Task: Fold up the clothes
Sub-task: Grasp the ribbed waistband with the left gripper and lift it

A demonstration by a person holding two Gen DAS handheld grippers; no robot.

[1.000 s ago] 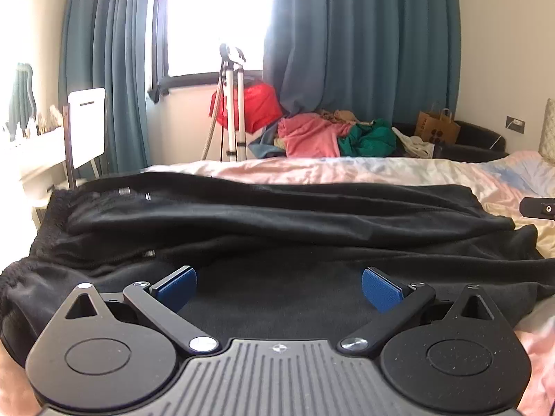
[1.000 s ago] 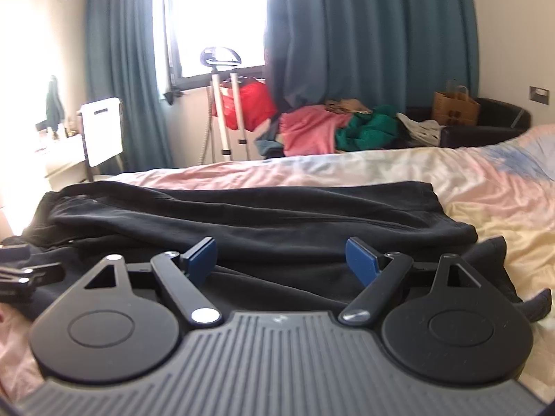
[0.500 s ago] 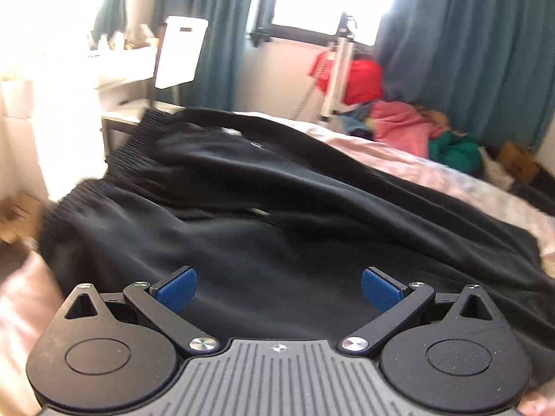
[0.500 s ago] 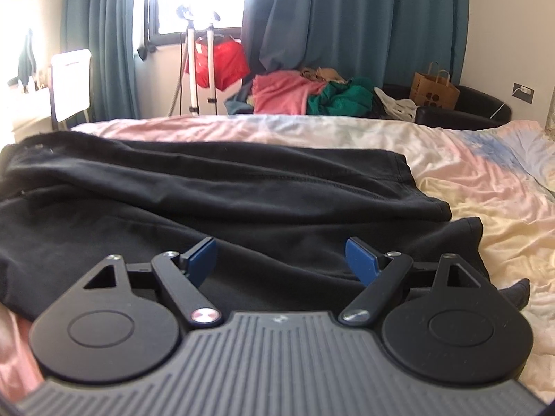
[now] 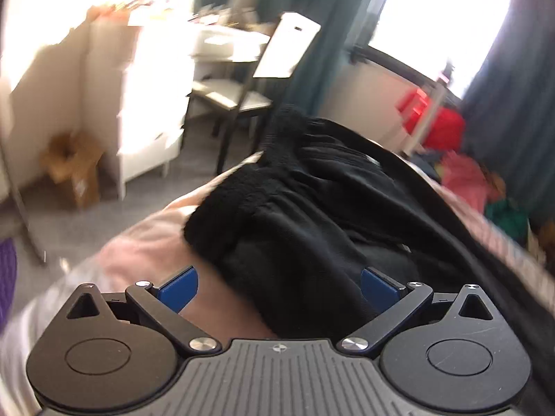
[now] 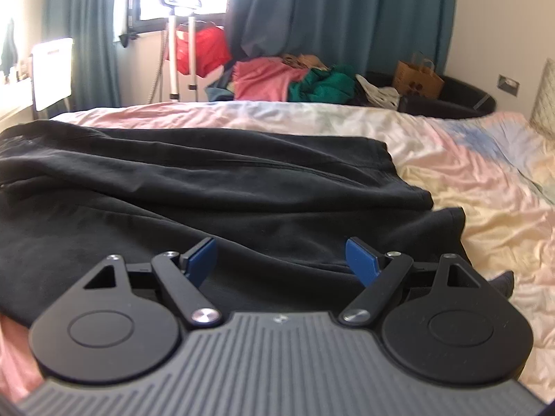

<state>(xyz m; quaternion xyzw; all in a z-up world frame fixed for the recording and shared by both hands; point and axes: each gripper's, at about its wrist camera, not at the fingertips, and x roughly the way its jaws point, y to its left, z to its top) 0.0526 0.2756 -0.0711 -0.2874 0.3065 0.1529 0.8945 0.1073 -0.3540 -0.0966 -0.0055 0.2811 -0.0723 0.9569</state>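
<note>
Black trousers (image 6: 194, 187) lie spread lengthwise across the bed, legs folded one over the other, hems to the right. Their gathered elastic waistband (image 5: 242, 187) sits at the bed's left edge in the left wrist view. My left gripper (image 5: 277, 286) hangs open just above the waistband's near corner, its blue pads (image 5: 178, 287) wide apart with nothing between them. Over the leg end of the trousers, my right gripper (image 6: 281, 258) is open too, holding nothing.
The pastel sheet (image 6: 468, 173) covers the bed. Left of the bed stand a chair (image 5: 249, 79), a white desk (image 5: 149, 111) and a cardboard box (image 5: 74, 166) on the floor. A tripod (image 6: 180, 41) and a heap of clothes (image 6: 288, 79) lie beyond the bed.
My left gripper has swung left toward the waistband end and the bed's edge; the view is blurred with motion. My right gripper has moved slightly toward the trouser hems. Both stay open.
</note>
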